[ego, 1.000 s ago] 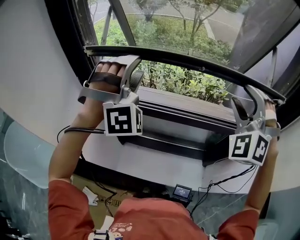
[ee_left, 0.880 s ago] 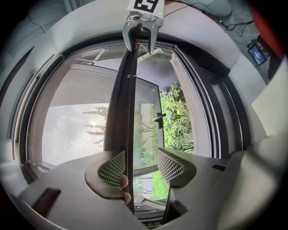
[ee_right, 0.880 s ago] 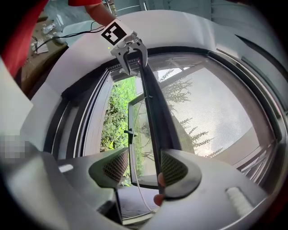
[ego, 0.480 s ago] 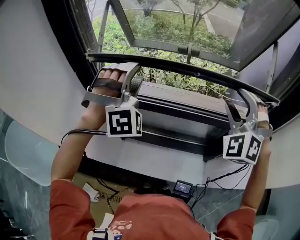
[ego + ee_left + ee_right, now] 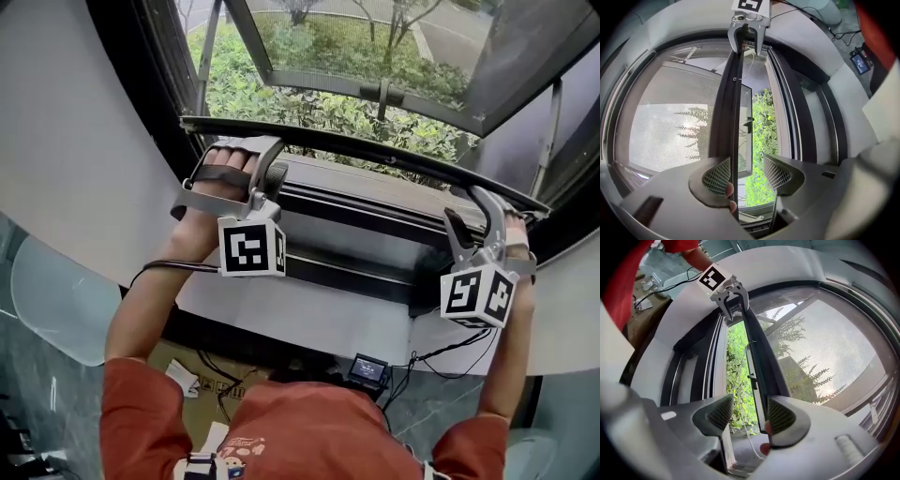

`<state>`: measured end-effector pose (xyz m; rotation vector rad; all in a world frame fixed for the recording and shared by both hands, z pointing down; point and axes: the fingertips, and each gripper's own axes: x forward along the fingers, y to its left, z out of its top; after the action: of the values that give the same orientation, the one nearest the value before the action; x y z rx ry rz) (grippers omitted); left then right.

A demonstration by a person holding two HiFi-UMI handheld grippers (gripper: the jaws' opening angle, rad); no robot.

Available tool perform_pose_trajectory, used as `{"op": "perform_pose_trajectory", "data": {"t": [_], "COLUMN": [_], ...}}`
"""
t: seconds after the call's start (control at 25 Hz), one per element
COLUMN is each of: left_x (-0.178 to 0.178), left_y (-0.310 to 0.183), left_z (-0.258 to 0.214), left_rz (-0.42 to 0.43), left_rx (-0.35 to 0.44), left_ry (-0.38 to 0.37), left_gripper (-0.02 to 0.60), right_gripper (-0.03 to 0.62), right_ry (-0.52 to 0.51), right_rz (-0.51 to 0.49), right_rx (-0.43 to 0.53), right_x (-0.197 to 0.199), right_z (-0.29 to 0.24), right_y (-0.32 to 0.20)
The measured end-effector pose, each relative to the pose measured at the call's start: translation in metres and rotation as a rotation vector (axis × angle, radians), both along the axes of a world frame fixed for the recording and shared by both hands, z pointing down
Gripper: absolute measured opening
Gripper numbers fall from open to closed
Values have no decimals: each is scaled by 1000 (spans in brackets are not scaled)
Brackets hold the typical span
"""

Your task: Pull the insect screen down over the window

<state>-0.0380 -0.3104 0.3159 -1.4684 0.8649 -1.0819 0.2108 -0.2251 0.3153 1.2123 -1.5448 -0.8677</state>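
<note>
The insect screen's dark bottom bar (image 5: 375, 155) runs across the window from one gripper to the other, a little above the sill (image 5: 375, 220). My left gripper (image 5: 265, 155) is hooked over the bar's left end. Its jaws stand apart, with the bar (image 5: 736, 93) against the left pad (image 5: 717, 176). My right gripper (image 5: 473, 211) is hooked over the right end in the same way, jaws apart, the bar (image 5: 759, 348) beside its right pad (image 5: 780, 416). Grey mesh (image 5: 670, 126) (image 5: 825, 348) stretches above the bar.
An open window sash (image 5: 375, 89) tilts outward over green shrubs (image 5: 281, 94). Below the sill hang cables, with a small screen device (image 5: 366, 370) and a cardboard box (image 5: 178, 375) on the floor. White wall curves on both sides.
Both grippers have come down with the bar. The strip of open window between bar and sill has shrunk.
</note>
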Motion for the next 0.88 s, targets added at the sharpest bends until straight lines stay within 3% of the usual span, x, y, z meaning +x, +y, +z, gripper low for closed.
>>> {"op": "perform_pose_trajectory", "data": {"t": [0.36, 0.88], "left_x": [-1, 0], "left_y": [5, 5], "left_z": [11, 52], "left_rz": [1, 10], "left_rx": [-20, -111], "left_ry": [6, -7], "left_gripper": [225, 225], "right_gripper": [235, 235], "right_ry": [-39, -90], "right_rz": [1, 9], "right_rx": [-18, -129], "right_x": [-3, -1], "right_z": [9, 51], "right_y": [5, 3]}}
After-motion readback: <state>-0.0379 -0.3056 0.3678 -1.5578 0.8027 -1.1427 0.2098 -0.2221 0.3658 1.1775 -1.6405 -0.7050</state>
